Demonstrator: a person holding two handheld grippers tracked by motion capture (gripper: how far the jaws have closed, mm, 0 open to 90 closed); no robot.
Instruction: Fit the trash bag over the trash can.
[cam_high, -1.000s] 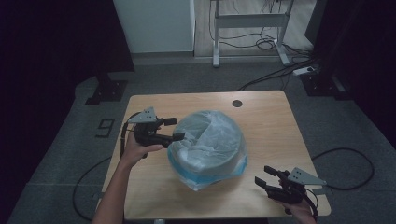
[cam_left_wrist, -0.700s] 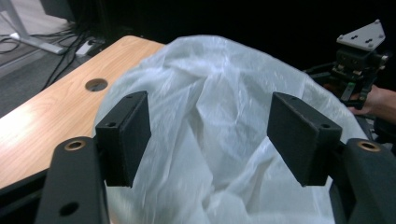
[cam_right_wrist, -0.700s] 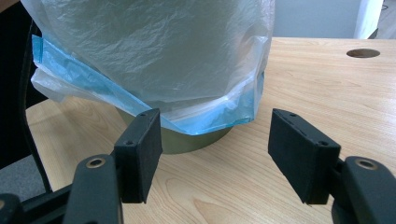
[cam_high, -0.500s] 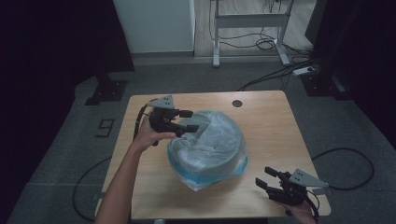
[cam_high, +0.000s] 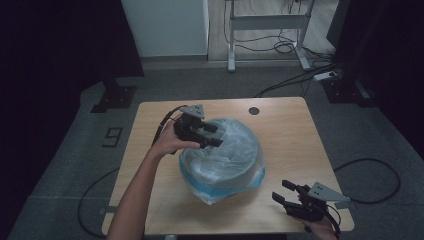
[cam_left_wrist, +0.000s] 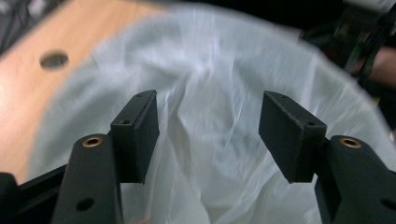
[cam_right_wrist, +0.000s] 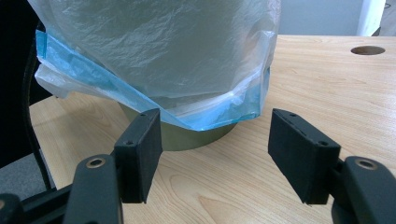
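A round container (cam_right_wrist: 196, 139) stands in the middle of the wooden table (cam_high: 300, 130). A translucent plastic bag (cam_high: 225, 155) with a blue edge is draped over it. My left gripper (cam_high: 217, 136) hovers over the bag's far left top. Its jaws have just been closing a little and stand open. In the left gripper view the crumpled bag film (cam_left_wrist: 210, 84) lies beyond and between the jaws of the left gripper (cam_left_wrist: 209, 135), with no pad pressing on it. My right gripper (cam_high: 280, 190) rests open near the table's front right corner. From there the right gripper (cam_right_wrist: 215, 154) faces the bag's lower edge (cam_right_wrist: 163, 46).
A round cable hole (cam_high: 254, 110) sits near the table's far edge. Bare wood lies right of the bag. On the floor are cables (cam_high: 370, 175), a desk frame (cam_high: 265, 30) at the back and a "9" mark (cam_high: 113, 136) to the left.
My left gripper has moved from the bag's left side farther back and right, over the bag's top, and its jaws have narrowed slightly. The right gripper has stayed where it was.
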